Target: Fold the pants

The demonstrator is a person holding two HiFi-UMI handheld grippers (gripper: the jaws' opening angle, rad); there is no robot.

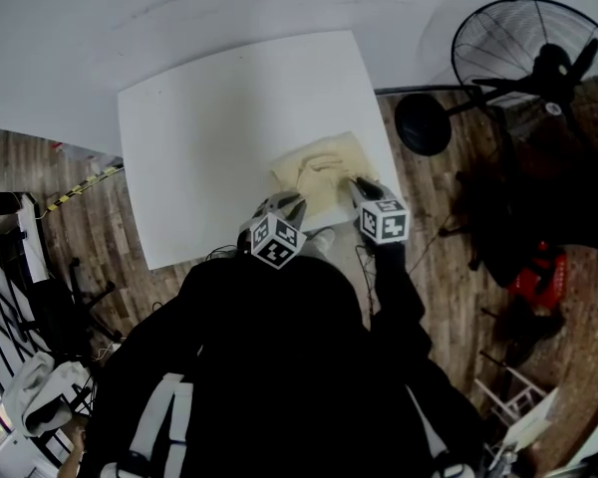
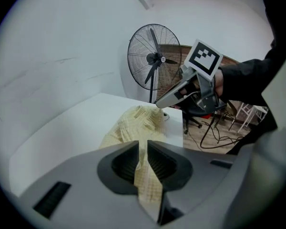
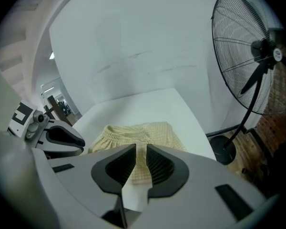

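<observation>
Pale yellow checked pants lie bunched at the near right corner of the white table. My left gripper is at their near left edge, shut on a strip of the cloth that runs up between its jaws in the left gripper view. My right gripper sits at the near right edge with its jaws closed to a thin slit holding cloth. The waistband of the pants faces the far side. Each gripper appears in the other's view: the right gripper and the left gripper.
A large black standing fan stands on the wooden floor just right of the table, close to the right gripper. Cables, a black heap and a red item lie on the floor at right. The table edge runs just below the pants.
</observation>
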